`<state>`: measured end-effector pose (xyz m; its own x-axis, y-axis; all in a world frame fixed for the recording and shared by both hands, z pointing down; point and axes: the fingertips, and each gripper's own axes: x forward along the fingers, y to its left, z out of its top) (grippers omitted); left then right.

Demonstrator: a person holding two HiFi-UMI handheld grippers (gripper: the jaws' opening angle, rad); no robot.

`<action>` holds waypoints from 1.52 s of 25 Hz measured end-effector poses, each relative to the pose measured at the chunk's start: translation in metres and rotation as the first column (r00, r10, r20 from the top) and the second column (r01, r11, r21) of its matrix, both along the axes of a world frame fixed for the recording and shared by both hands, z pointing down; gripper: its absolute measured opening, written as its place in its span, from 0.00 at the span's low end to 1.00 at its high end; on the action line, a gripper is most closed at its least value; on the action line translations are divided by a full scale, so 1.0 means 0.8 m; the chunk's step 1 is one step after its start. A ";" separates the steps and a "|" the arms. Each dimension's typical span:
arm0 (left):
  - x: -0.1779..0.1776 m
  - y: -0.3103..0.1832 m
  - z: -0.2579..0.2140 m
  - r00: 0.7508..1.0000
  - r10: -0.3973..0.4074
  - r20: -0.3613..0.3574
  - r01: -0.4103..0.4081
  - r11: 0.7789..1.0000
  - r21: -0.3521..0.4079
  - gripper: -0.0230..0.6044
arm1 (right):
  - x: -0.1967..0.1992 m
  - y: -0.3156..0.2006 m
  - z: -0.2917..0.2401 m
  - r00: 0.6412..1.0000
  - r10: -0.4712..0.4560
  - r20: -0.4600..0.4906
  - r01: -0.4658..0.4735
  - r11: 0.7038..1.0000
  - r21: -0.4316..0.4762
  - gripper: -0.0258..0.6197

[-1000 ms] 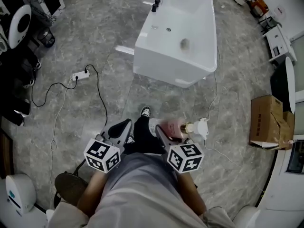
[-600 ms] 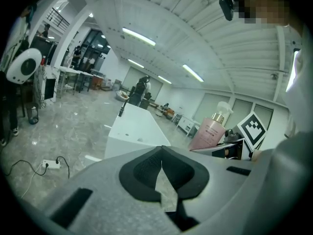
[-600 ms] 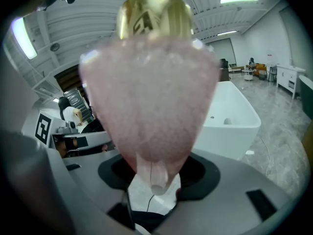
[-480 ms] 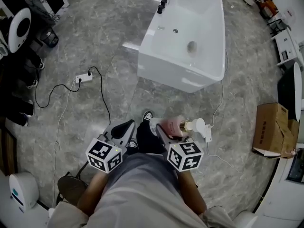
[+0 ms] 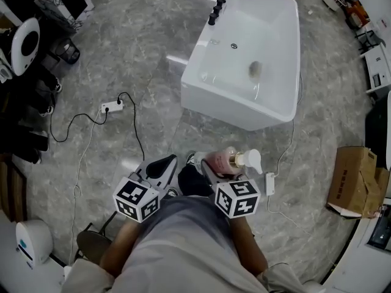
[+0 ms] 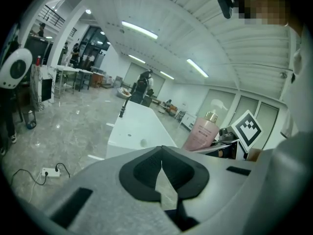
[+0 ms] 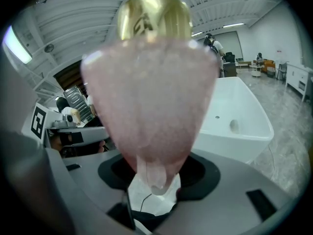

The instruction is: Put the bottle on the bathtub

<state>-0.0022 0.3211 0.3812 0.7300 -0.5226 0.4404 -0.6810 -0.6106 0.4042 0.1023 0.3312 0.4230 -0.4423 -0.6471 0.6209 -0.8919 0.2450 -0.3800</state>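
A pink bottle (image 5: 223, 161) with a gold collar and white pump lies nearly level in my right gripper (image 5: 212, 167), which is shut on its lower body. In the right gripper view the bottle (image 7: 150, 97) fills the middle, pump end away from me. The white bathtub (image 5: 215, 88) stands on the grey floor ahead, well apart from the bottle, and also shows beyond the bottle (image 7: 238, 131). My left gripper (image 5: 164, 163) hangs beside the right one, shut with nothing in it. Past its closed jaws, the left gripper view shows the bathtub (image 6: 138, 129) and the bottle (image 6: 202, 132).
A black faucet (image 5: 222, 0) rises at the tub's far end. A power strip (image 5: 112, 107) with a black cable lies on the floor to the left. A white cable (image 5: 287, 144) runs right of the tub. A cardboard box (image 5: 355, 180) sits at right, dark equipment (image 5: 27, 47) at left.
The tub has slid rightward and a little lower in the head view as the person steps across the floor. Both grippers keep their pose, the bottle still held.
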 end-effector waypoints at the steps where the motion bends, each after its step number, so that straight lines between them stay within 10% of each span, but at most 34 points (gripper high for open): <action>1: 0.003 -0.010 -0.001 1.000 -0.006 0.003 0.006 1.000 0.003 0.05 | 0.002 -0.011 0.001 1.000 -0.010 0.002 0.010 1.000 0.001 0.39; 21: 0.024 -0.130 0.007 0.980 -0.184 0.081 0.183 0.983 0.020 0.05 | 0.052 -0.123 0.015 0.996 -0.086 0.023 0.085 0.996 0.014 0.39; 38: 0.048 -0.235 0.023 0.999 -0.047 0.002 0.047 0.999 -0.027 0.05 | 0.050 -0.211 0.021 1.000 -0.030 -0.001 0.030 1.000 0.009 0.39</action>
